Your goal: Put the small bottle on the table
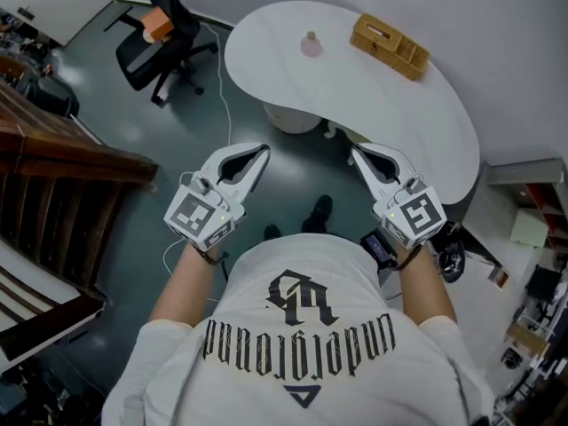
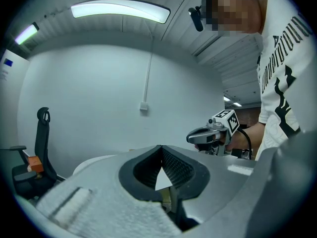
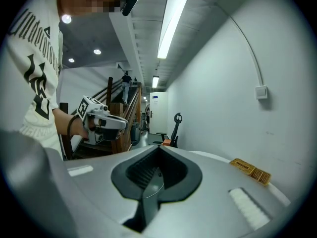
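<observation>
Nearest are the person's two hands, holding the grippers out above the floor, short of the table's near edge. The left gripper [image 1: 260,152] has its jaws together, and its own view shows the ribbed pads meeting at the tip with nothing between them. The right gripper [image 1: 357,153] is likewise closed and empty. Both point toward the table.

Beyond them lies the white, kidney-shaped table [image 1: 390,114]. The small bottle [image 1: 311,43] stands on its left end, nearer the far edge than the near one, and well apart from both grippers. To the bottle's right, also along the far edge, sits a wooden box [image 1: 389,47] — near the bottle but not touching it.

The bottle looks upright, with its long axis vertical and its narrow cap pointing up. It is too small in the head view to tell more, and neither gripper view shows it.

As I judge it, no carry is in hand: the bottle already rests on the table and nothing is held, so the placing is either done or the pick has not begun. If a pick is wanted, one gripper must open, cross the near edge to the left end and come in level from the side. It should close on the body below the cap — a slim, standing bottle may tip if nudged.

Farthest, an office chair [image 1: 160,38] stands on the floor past the table's left end.
</observation>
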A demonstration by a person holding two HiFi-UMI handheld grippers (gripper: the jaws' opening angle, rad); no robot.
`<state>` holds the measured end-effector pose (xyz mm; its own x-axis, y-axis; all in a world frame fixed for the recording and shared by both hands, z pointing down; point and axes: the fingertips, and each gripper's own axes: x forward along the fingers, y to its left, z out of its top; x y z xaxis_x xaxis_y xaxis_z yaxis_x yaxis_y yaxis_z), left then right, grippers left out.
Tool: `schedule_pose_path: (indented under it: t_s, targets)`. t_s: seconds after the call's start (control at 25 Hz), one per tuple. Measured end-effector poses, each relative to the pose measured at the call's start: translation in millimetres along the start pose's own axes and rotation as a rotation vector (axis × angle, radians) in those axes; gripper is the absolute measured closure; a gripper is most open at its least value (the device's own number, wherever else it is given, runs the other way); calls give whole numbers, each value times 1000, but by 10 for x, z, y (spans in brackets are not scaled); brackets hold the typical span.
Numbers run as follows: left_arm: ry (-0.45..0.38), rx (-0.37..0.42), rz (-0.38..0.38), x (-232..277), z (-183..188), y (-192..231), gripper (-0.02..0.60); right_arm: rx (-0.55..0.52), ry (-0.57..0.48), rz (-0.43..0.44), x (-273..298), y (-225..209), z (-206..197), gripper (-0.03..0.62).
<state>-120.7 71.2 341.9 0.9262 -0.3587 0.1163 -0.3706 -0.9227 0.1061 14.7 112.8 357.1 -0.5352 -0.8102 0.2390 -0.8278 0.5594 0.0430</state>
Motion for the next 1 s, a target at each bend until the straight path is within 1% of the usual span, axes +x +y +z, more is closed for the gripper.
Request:
schedule_pose_path:
  t_s: [0.24, 0.48, 0.68, 1.0]
  targets:
    - [-2, 8, -9, -630, -67, -87, 574, 1, -5, -17, 5, 597, 58, 592]
    - [-10, 15, -24, -1112, -110, -229, 574, -3, -7, -24, -8, 1089, 96, 592]
    - [-12, 5, -46, -1399, -212, -352, 574, -12, -11, -23, 16, 1430, 123, 592]
    - [-23, -2, -39, -1700, -224, -345, 574, -16, -6, -22, 34, 1779, 137, 592]
